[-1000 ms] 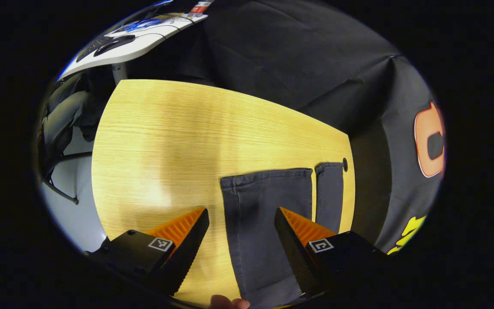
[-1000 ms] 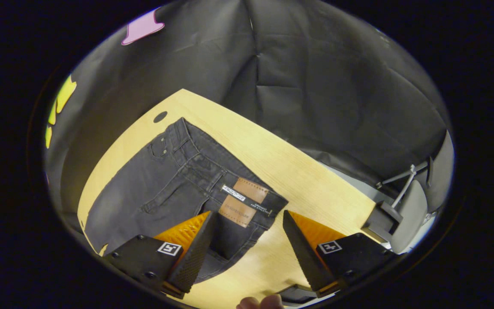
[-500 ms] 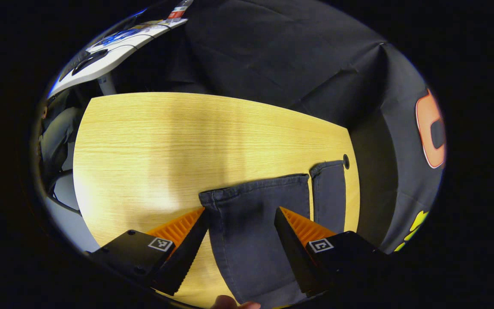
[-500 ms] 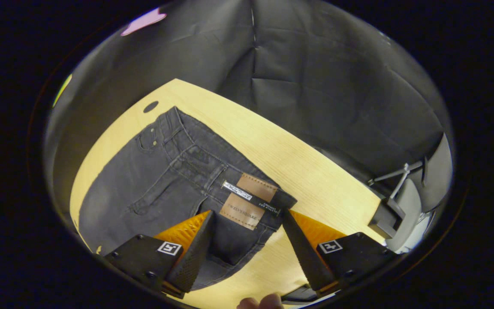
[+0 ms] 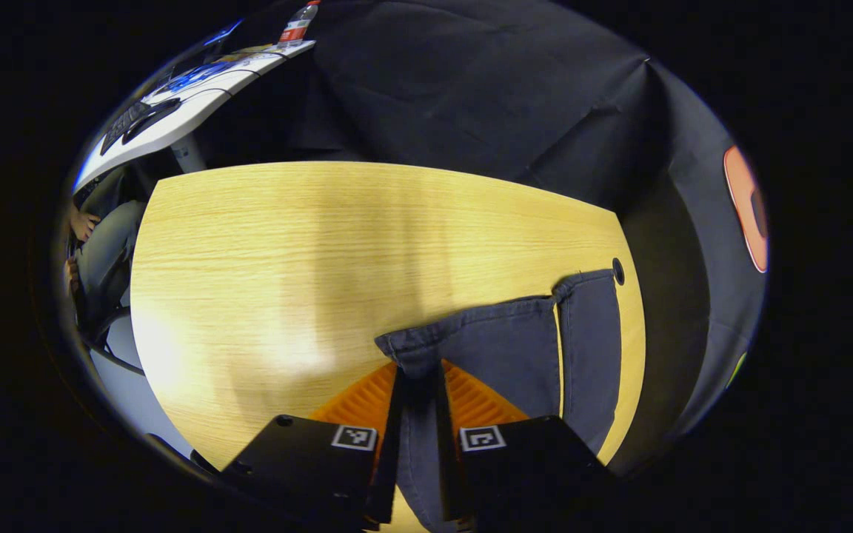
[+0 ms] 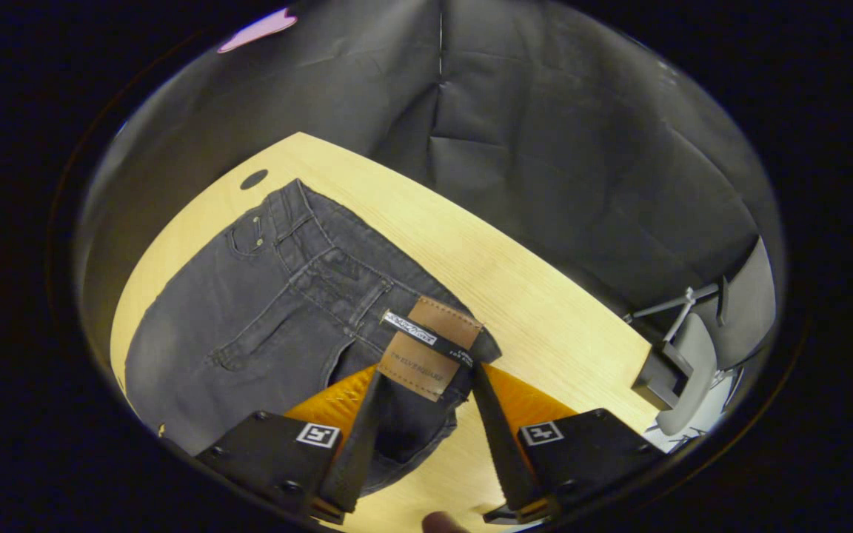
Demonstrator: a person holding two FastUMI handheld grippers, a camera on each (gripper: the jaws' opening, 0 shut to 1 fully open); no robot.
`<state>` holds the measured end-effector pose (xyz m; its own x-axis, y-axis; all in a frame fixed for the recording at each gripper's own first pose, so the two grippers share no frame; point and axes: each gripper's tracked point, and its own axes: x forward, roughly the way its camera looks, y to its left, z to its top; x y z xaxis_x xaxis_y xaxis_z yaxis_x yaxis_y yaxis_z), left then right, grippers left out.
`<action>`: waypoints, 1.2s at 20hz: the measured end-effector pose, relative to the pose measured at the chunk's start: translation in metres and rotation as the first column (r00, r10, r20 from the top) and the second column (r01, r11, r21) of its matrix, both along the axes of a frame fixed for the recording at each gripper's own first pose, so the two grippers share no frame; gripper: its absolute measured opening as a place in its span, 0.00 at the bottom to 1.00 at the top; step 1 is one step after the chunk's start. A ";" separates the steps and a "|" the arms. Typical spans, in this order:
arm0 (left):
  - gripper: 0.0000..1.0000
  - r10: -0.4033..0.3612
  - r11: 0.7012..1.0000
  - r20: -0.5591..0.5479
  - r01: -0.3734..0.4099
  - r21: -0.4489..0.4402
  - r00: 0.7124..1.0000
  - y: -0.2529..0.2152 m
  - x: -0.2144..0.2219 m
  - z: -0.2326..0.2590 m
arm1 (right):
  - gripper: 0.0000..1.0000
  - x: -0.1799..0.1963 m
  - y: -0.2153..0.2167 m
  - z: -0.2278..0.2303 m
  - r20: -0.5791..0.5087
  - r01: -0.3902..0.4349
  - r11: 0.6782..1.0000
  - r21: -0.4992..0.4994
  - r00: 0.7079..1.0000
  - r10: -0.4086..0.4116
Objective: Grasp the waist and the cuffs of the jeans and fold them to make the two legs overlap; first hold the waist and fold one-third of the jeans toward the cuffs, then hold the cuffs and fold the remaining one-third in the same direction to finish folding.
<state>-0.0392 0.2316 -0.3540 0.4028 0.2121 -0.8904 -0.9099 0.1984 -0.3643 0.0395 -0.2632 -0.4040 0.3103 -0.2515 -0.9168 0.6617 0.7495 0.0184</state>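
Dark grey jeans lie flat on a light wooden table [image 5: 286,244]. In the left gripper view the two cuffs point away from me. My left gripper [image 5: 419,366] is shut on the corner of the nearer cuff [image 5: 471,326], which bunches up between the fingers. The other cuff [image 5: 589,333] lies flat beside it. In the right gripper view the waist [image 6: 338,274] runs slantwise, with a brown leather patch [image 6: 426,344] at its near end. My right gripper [image 6: 426,370] straddles that end, its jaws partly closed with a gap still showing around the patch.
A round cable hole [image 5: 617,271] sits in the table near the far cuff, close to the table's edge. Black cloth walls the booth behind the table. A white desk [image 5: 175,111] stands at the far left. A chair [image 6: 693,355] stands off the table's right end.
My left gripper went from wide open to shut on the cuff's corner, puckering it. My right gripper's jaws narrowed around the waist's end by the patch.
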 end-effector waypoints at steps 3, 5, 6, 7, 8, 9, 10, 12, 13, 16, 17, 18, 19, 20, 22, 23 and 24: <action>0.13 -0.019 0.999 0.039 0.020 -0.034 0.999 -0.003 0.004 0.001 | 0.35 0.005 0.011 0.002 0.031 0.016 0.996 0.083 0.999 -0.019; 0.07 -0.029 0.998 0.076 0.033 -0.052 0.997 -0.006 0.007 0.006 | 0.23 0.005 0.013 0.005 0.035 0.043 0.989 0.139 0.998 -0.049; 0.06 -0.036 0.998 0.088 0.041 -0.056 0.995 -0.007 0.006 0.008 | 0.14 0.005 0.013 0.003 0.033 0.051 0.984 0.170 0.998 -0.058; 0.06 -0.049 0.997 0.099 0.055 -0.058 0.994 -0.009 0.006 0.013 | 0.14 0.005 0.014 0.005 0.035 0.054 0.978 0.199 0.997 -0.062; 0.05 -0.066 0.996 0.109 0.072 -0.058 0.992 -0.012 0.006 0.018 | 0.14 0.005 0.016 0.010 0.042 0.069 0.971 0.228 0.996 -0.081; 0.05 -0.077 0.995 0.123 0.085 -0.060 0.989 -0.016 0.007 0.025 | 0.06 0.003 0.019 0.017 0.042 0.075 0.963 0.260 0.995 -0.089; 0.05 -0.083 0.994 0.143 0.093 -0.064 0.986 -0.020 0.009 0.032 | 0.06 0.005 0.020 0.021 0.051 0.077 0.955 0.286 0.994 -0.096; 0.05 -0.087 0.991 0.183 0.104 -0.085 0.979 -0.030 0.014 0.047 | 0.02 0.007 0.024 0.034 0.069 0.072 0.942 0.329 0.993 -0.100; 0.05 -0.081 0.990 0.202 0.101 -0.096 0.976 -0.034 0.016 0.057 | 0.02 0.008 0.027 0.044 0.077 0.067 0.935 0.349 0.992 -0.099; 0.04 -0.041 0.988 0.250 0.077 -0.136 0.967 -0.038 0.026 0.079 | 0.06 0.016 0.035 0.075 0.091 0.067 0.908 0.413 0.989 -0.114; 0.04 -0.023 0.986 0.263 0.066 -0.156 0.965 -0.037 0.032 0.087 | 0.06 0.021 0.036 0.083 0.085 0.076 0.895 0.440 0.988 -0.126; 0.04 -0.010 0.983 0.275 0.060 -0.175 0.962 -0.034 0.038 0.094 | 0.06 0.026 0.037 0.088 0.075 0.089 0.880 0.467 0.987 -0.140; 0.04 0.000 0.979 0.280 0.057 -0.197 0.960 -0.033 0.044 0.100 | 0.02 0.033 0.039 0.095 0.063 0.103 0.860 0.500 0.986 -0.155; 0.04 0.003 0.974 0.282 0.060 -0.217 0.960 -0.031 0.050 0.103 | 0.06 0.041 0.042 0.102 0.052 0.109 0.840 0.532 0.986 -0.161; 0.04 0.024 0.968 0.293 0.051 -0.247 0.956 -0.025 0.066 0.112 | 0.02 0.060 0.040 0.116 0.042 0.113 0.824 0.555 0.986 -0.164; 0.04 0.038 0.965 0.292 0.041 -0.260 0.956 -0.022 0.071 0.114 | 0.02 0.069 0.039 0.122 0.044 0.109 0.820 0.562 0.986 -0.161; 0.04 0.057 0.961 0.293 0.028 -0.277 0.954 -0.018 0.076 0.118 | 0.06 0.079 0.042 0.128 0.047 0.108 0.812 0.574 0.985 -0.164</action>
